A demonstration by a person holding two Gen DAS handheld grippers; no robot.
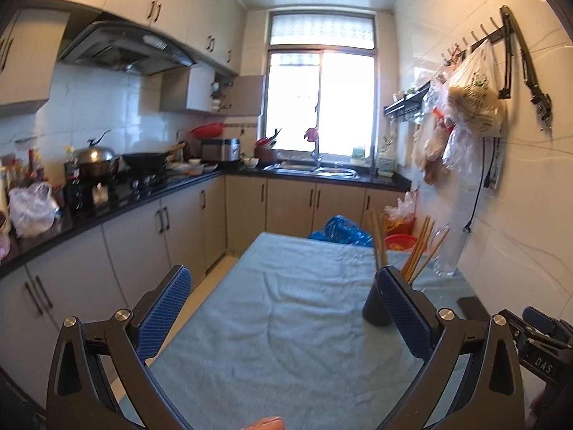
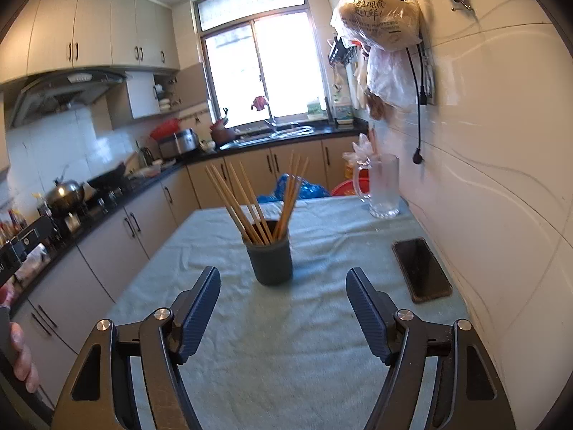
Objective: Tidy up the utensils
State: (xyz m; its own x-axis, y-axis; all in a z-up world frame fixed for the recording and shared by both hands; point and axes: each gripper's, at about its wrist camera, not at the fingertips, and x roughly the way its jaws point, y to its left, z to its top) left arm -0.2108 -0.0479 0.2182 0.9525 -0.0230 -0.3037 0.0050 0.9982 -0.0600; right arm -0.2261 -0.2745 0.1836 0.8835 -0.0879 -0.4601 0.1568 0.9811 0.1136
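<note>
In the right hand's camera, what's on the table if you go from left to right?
Dark cup holding wooden chopsticks → clear glass mug → black phone lying flat near the wall.

"DAS" on right hand-held gripper [image 1: 537, 354]; Chinese print "现煮…鲜" on hanging plastic bag [image 2: 379, 18]

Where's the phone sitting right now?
In the right wrist view, the phone lies flat on the cloth-covered table at its right edge by the tiled wall, right of the chopstick cup and nearer than the glass mug.
</note>
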